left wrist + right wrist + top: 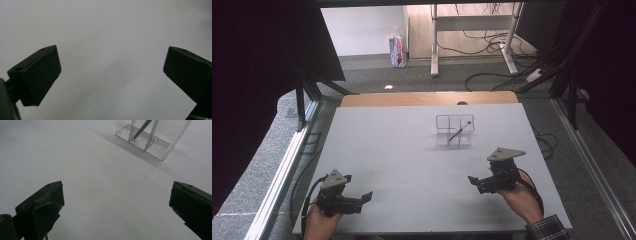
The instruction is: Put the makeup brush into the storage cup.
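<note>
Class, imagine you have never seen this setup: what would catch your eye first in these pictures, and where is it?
First, the clear plastic divided holder standing alone toward the far side of the white table, with a dark slim pen leaning inside it. Next, the two black hand-held grippers near the table's front edge, left gripper and right gripper, both with jaws wide open and holding nothing.

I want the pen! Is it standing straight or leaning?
Leaning. The pen slants inside the clear holder, its top resting toward one rim.
</note>
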`<state>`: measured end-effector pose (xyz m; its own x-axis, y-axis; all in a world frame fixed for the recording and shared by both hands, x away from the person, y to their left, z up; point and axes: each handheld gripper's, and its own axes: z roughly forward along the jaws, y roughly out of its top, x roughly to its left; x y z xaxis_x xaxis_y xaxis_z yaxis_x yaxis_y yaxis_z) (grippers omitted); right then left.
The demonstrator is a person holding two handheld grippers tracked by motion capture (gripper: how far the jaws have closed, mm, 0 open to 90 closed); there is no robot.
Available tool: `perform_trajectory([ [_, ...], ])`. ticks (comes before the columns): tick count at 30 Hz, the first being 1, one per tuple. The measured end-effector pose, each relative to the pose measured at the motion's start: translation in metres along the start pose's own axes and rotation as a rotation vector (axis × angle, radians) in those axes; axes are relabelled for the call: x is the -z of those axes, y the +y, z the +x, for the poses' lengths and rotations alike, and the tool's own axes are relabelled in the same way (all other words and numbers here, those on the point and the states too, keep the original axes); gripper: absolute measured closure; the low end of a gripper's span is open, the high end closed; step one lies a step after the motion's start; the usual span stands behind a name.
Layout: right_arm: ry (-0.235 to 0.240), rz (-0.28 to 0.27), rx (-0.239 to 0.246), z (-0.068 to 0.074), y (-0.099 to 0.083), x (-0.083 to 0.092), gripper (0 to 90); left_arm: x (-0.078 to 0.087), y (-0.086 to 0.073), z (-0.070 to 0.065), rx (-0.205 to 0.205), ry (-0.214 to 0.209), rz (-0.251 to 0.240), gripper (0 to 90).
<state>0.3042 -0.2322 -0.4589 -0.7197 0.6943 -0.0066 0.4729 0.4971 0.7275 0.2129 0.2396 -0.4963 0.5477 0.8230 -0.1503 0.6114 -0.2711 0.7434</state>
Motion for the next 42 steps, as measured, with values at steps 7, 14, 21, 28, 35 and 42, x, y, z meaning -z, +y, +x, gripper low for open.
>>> perform_trajectory([
  [7,-0.018,-0.008,0.003,0.001,-0.005,0.007,0.0,0.0,0.0,0.0,0.001,-0.001,0.0,1.9],
  [14,-0.03,-0.01,-0.006,0.001,-0.011,0.013,0.0,0.0,0.0,0.0,-0.003,-0.004,0.001,2.0],
  [21,-0.042,-0.007,-0.01,0.002,-0.017,0.017,0.0,0.0,0.0,0.0,0.001,-0.007,0.0,1.9],
  [28,-0.062,-0.002,-0.016,0.001,-0.024,0.022,0.0,0.0,0.0,0.0,0.005,-0.009,-0.002,2.0],
  [35,-0.078,-0.006,-0.032,-0.002,-0.033,0.029,0.0,0.0,0.0,0.0,0.007,-0.01,-0.002,2.0],
  [42,-0.086,0.0,-0.049,-0.003,-0.042,0.033,0.0,0.0,0.0,0.0,0.004,-0.011,0.001,2.0],
])
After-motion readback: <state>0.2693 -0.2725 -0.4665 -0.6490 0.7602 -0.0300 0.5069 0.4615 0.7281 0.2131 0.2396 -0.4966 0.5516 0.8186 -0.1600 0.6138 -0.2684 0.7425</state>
